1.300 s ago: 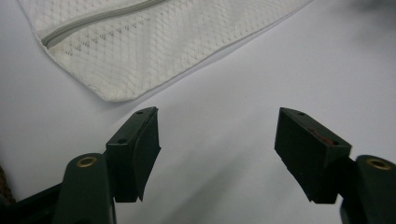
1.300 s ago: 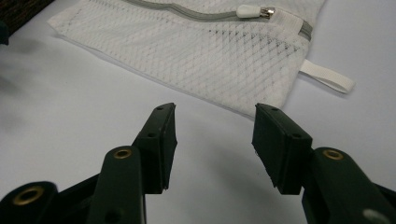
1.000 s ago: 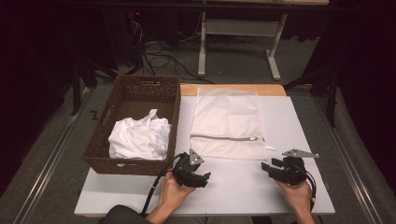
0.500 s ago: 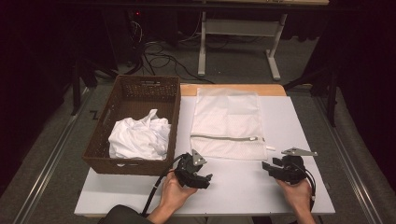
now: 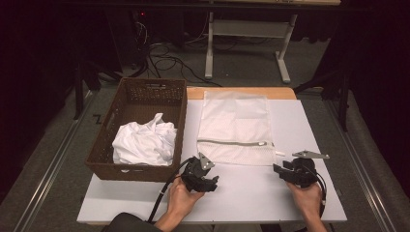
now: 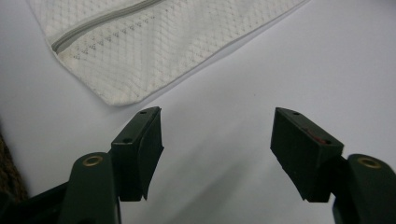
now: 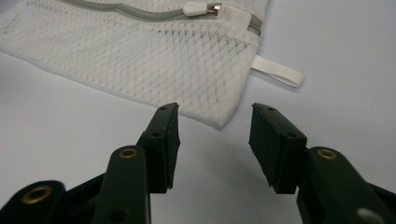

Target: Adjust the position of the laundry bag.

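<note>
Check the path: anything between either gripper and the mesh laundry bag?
Nothing visible. Bare table lies between the left gripper and the mesh laundry bag, and likewise ahead of the right gripper. Both sets of jaws stand open and empty.

White table (image 5: 241,193): wicker basket (image 5: 126,166) holding white cloth (image 5: 144,143); zippered mesh bag (image 5: 235,126); left gripper (image 5: 207,180) and right gripper (image 5: 282,170), both open-jawed near it
</note>
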